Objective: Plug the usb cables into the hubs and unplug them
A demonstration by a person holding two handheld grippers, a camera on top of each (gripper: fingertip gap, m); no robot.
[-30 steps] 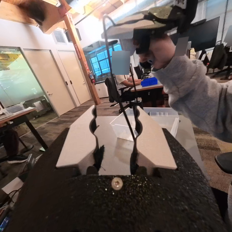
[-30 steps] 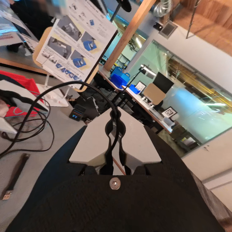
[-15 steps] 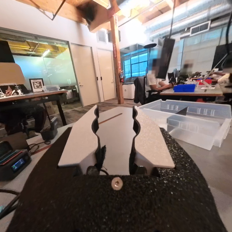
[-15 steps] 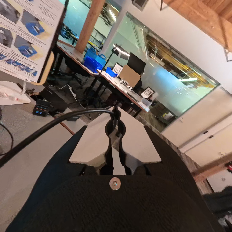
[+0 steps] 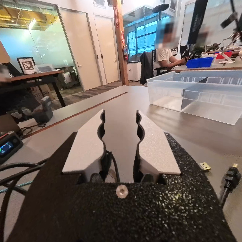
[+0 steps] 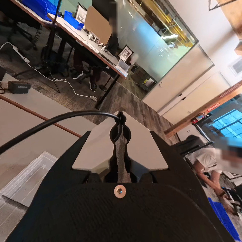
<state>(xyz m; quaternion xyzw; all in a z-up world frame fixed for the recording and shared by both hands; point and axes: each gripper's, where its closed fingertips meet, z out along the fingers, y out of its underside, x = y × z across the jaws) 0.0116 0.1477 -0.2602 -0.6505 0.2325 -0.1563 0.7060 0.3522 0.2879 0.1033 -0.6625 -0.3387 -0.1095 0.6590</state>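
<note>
Black cable (image 6: 55, 121) pinched at the very tips of the right gripper (image 6: 121, 115), jaws closed down on it, the cord arcing away to the left and out of the right wrist view; plug end not visible there, no hub in sight in either view. Raised well above the grey table (image 6: 19, 125), pointed out toward the far floor and desks.

Left gripper (image 5: 120, 117) held low over the table, fingers spread wide, nothing between them. Near right of it on the table: a gold-tipped USB plug (image 5: 205, 168) lying loose, and just beside that a black moulded connector (image 5: 229, 177) on its own cord. Near left: more black cords (image 5: 17, 174) and one braided, running under the gripper body. Far right: a clear divided bin (image 5: 196, 94). Far left: a small black device with a lit screen (image 5: 7, 148).

Likely risks:
- Thin cord held only at the fingertips: liable to slide through or slip free under a tug, since nothing bulky is gripped.
- Held by cord rather than plug: poor control of plug angle at a port.
- Loose cords near left: easy to snag or drag when the open left gripper moves.
- Two similar connectors close together: easy to pick the wrong one.
</note>
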